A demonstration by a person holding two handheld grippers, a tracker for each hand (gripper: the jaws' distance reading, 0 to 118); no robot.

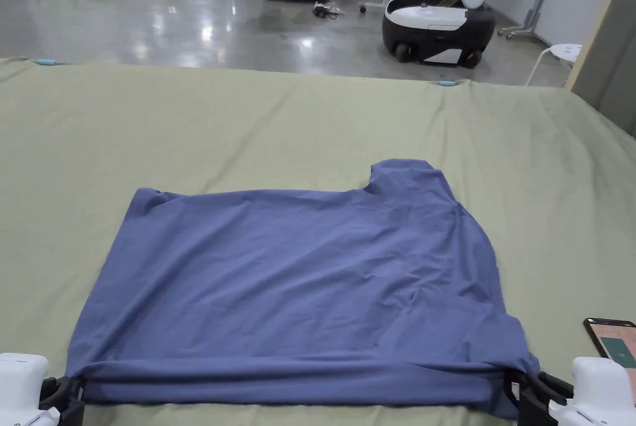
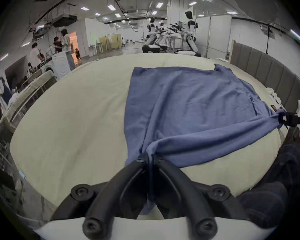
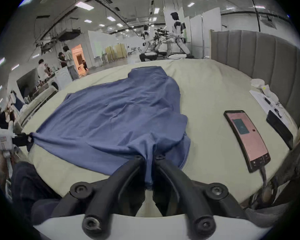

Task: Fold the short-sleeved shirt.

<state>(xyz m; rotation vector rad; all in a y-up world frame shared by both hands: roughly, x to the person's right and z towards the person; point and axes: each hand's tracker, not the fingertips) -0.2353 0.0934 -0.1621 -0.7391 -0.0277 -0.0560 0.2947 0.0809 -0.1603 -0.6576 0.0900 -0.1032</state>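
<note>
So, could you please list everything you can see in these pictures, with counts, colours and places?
Shirt: one, blue, spread on the sheet, near edge lifted.
Sheet: one, pale green, covering the bed.
Phone: one, black, pink screen lit, right of the shirt.
Headboard: one, grey, padded, right side.
Wheeled robots: at least two, black and white, on the floor beyond.
Stool: one, white, far right.
Left gripper: black jaws, clamping the shirt's near left corner.
Right gripper: black jaws, clamping the near right corner.
</note>
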